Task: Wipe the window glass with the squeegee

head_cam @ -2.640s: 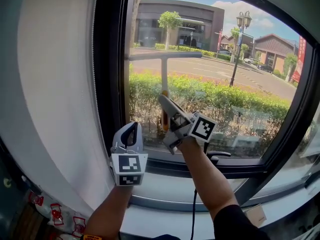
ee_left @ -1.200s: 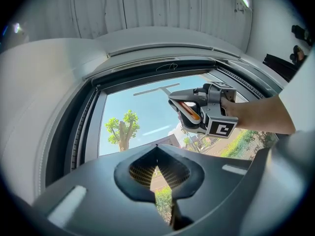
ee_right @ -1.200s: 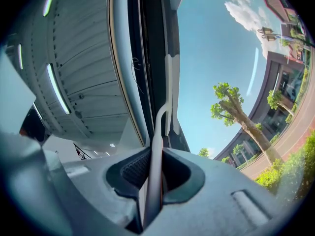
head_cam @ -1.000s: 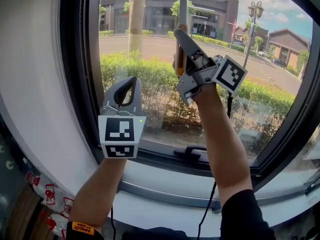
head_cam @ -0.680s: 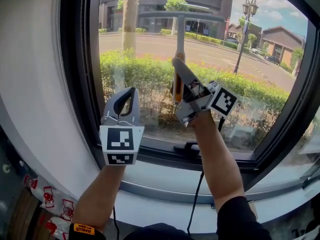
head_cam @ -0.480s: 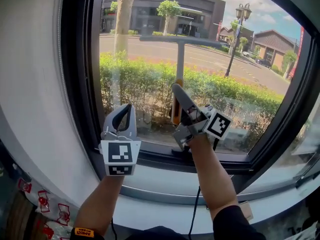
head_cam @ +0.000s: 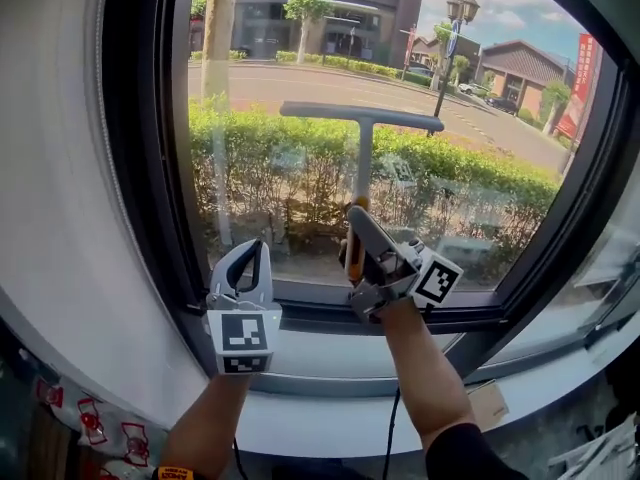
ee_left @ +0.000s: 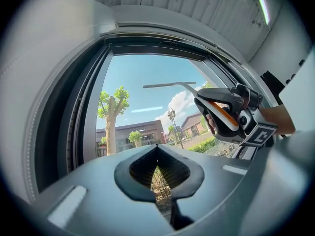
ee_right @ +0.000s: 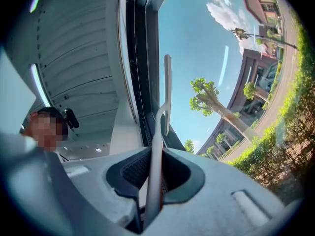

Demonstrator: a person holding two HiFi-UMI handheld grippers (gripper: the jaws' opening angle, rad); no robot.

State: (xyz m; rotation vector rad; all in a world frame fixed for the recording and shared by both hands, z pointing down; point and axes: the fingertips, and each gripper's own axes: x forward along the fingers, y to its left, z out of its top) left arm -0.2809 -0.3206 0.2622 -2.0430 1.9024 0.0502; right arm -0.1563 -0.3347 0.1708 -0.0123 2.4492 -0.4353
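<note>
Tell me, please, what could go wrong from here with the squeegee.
The right hand-held gripper grips the squeegee low down, far from its blade, so the blade may twist and streak. That gripper sits close to the lower window frame; pulling lower could knock it there.

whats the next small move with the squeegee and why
Probably draw the squeegee straight down: the right gripper is shut on its handle, and the blade sits mid-pane, with window glass below it not yet covered.
</note>
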